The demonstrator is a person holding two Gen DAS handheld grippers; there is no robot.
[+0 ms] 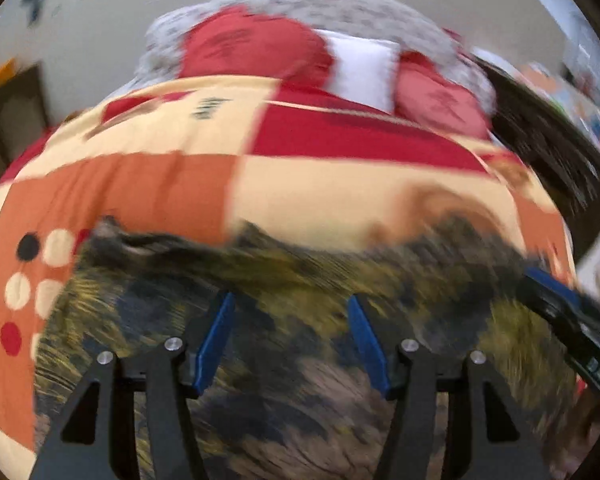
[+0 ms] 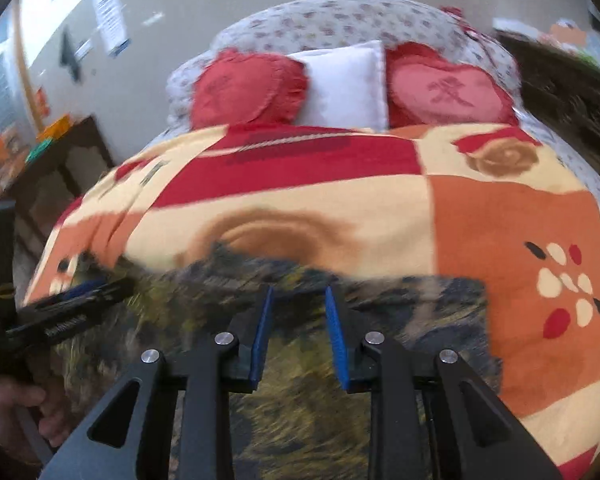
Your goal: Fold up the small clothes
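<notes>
A dark garment with a yellow, grey and brown pattern (image 1: pixel 300 288) lies spread on the patterned bedspread (image 1: pixel 148 184); it also shows in the right wrist view (image 2: pixel 400 316). My left gripper (image 1: pixel 292 300) hovers over the garment, jaws wide apart and empty. My right gripper (image 2: pixel 298 292) is over the garment too, jaws apart with nothing between them. The right gripper shows at the right edge of the left wrist view (image 1: pixel 568 320), and the left gripper shows at the left of the right wrist view (image 2: pixel 80 292). Both views are motion-blurred.
Two red heart-shaped cushions (image 2: pixel 248 88) (image 2: pixel 448 88) and a white pillow (image 2: pixel 344 80) lie at the head of the bed. A dark bedside table (image 2: pixel 60 168) stands to the left. A dark piece of furniture (image 1: pixel 548 148) is at the right.
</notes>
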